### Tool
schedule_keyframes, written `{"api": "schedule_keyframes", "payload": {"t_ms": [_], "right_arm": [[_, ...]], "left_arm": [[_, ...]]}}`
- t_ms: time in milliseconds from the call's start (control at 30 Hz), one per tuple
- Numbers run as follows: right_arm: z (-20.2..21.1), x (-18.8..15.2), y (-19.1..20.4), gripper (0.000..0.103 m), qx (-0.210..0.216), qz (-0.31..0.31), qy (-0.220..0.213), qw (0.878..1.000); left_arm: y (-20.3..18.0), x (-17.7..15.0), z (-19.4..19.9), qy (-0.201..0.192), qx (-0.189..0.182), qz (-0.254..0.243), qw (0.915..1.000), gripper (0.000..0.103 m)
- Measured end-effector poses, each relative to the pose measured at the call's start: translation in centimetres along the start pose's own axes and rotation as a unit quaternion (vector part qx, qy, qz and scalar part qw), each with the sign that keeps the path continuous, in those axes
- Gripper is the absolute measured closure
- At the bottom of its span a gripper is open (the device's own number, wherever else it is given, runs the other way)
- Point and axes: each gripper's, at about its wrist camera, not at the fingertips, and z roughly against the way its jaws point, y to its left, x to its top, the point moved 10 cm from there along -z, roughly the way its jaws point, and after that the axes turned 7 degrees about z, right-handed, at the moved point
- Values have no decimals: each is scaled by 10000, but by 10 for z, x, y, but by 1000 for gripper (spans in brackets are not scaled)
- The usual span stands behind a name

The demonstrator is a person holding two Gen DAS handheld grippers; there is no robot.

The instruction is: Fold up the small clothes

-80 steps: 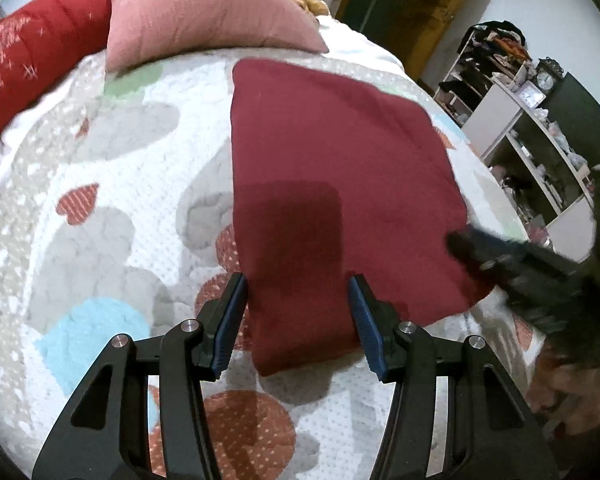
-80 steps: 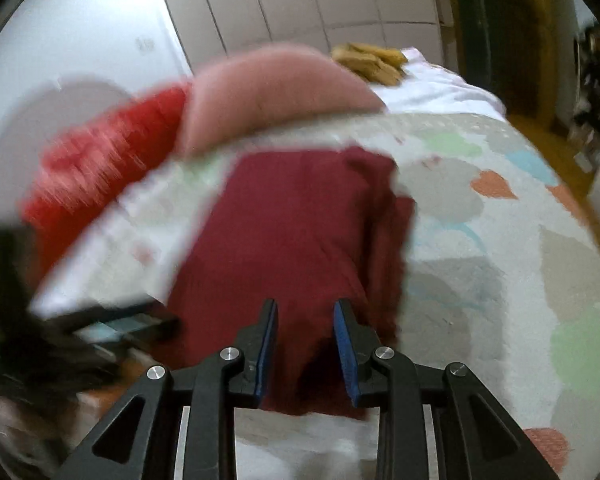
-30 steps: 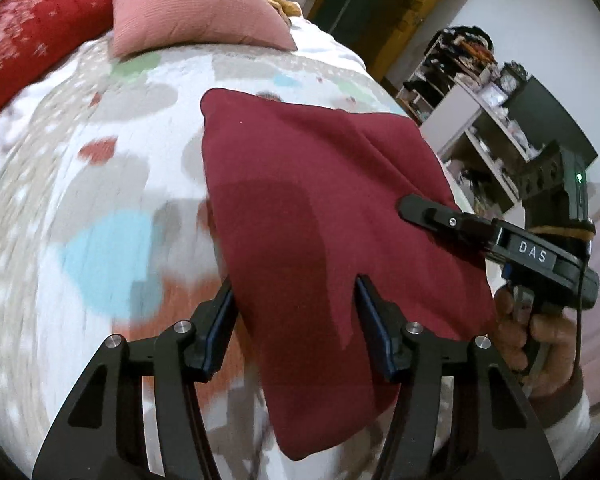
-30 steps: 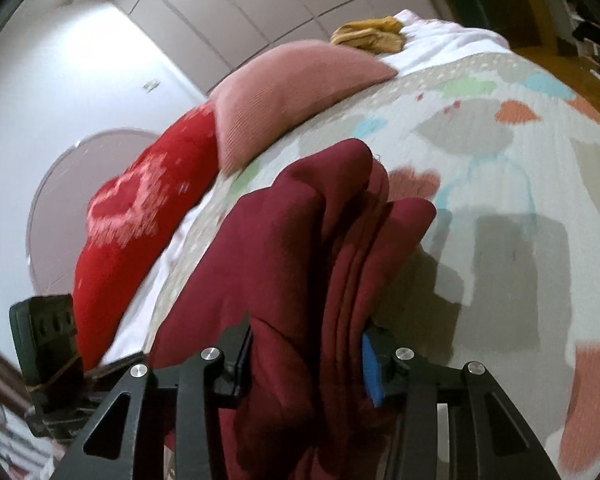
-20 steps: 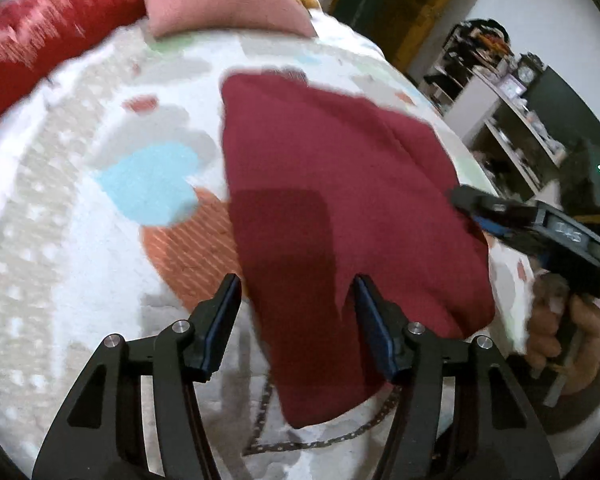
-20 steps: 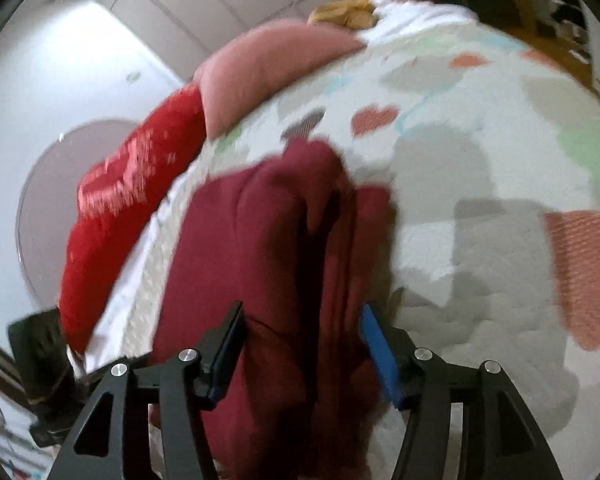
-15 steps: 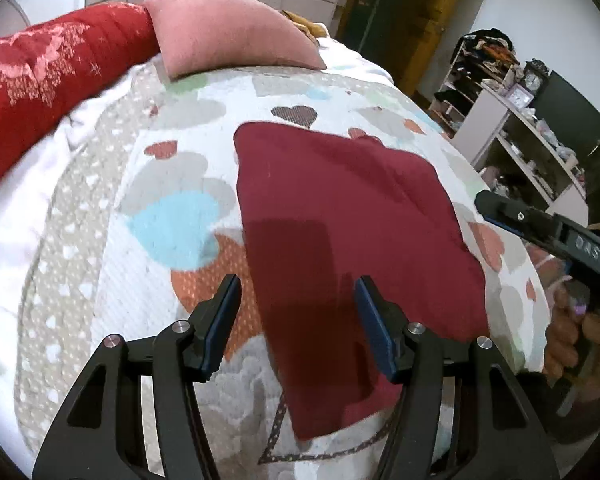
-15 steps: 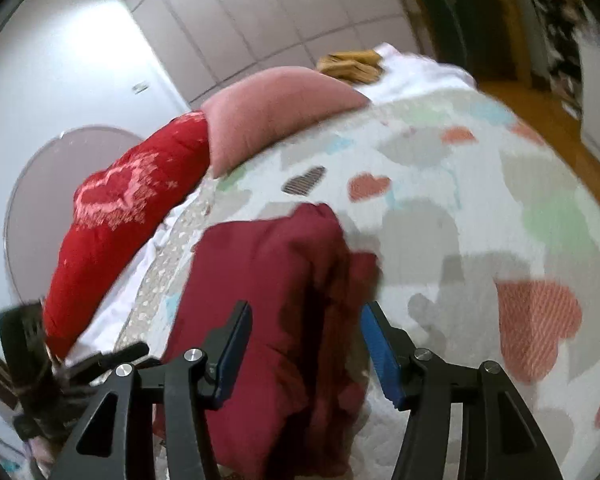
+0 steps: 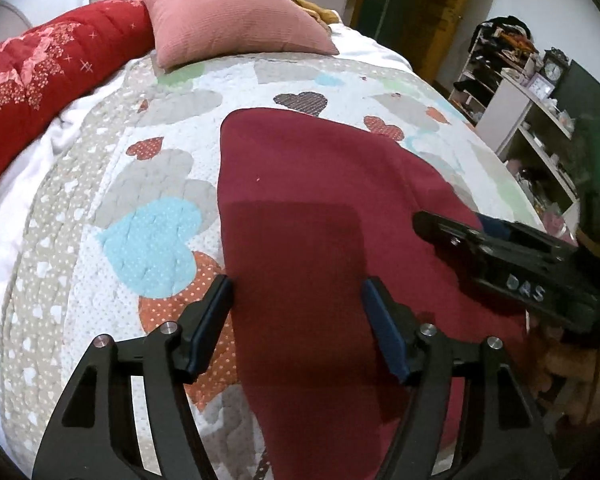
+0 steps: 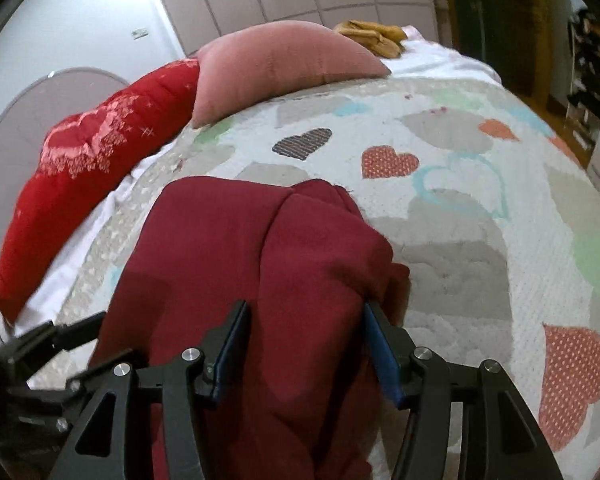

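now, squaring off the folded maroon garment

the maroon garment (image 9: 320, 208) lies folded on the heart-print quilt (image 9: 152, 184), on my side of the pink pillow (image 9: 228, 20). my left gripper (image 9: 296, 312) and right gripper (image 10: 304, 344) both hang spread wide over it, holding nothing. i'd tidy the bunched layers on the garment's right edge, pressing them flat.

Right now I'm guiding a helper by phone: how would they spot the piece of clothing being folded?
Find the bed with the heart-patterned quilt and two cushions at its head. Nearer its foot lies the folded garment, a flat dark maroon slab. It is plain and darker than the bright red cushion and the pink cushion.
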Motion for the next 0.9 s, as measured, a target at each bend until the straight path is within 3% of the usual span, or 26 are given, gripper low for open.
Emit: {"api": "schedule_keyframes", "payload": {"t_ms": [200, 333, 533, 667, 800, 900], "right_arm": [[38, 7, 5, 47, -384, 203, -374, 9984], [64, 8, 25, 47, -272, 421, -725, 9961], [22, -30, 30, 47, -332, 625, 51, 9975], [37, -30, 31, 47, -282, 374, -136, 9988], [65, -29, 46, 47, -531, 692, -421, 9953], [87, -29, 55, 39, -791, 875, -671, 9908]], "left_arm": [[2, 0, 5, -43, 36, 41, 10000, 34], [3, -2, 11, -98, 103, 40, 9999, 35], [6, -4, 24, -249, 254, 22, 9994, 34], [11, -5, 37, -444, 336, 38, 9984, 34], [13, -8, 49, -614, 365, 118, 9974, 35], [12, -11, 57, -639, 332, 180, 9972, 35]]}}
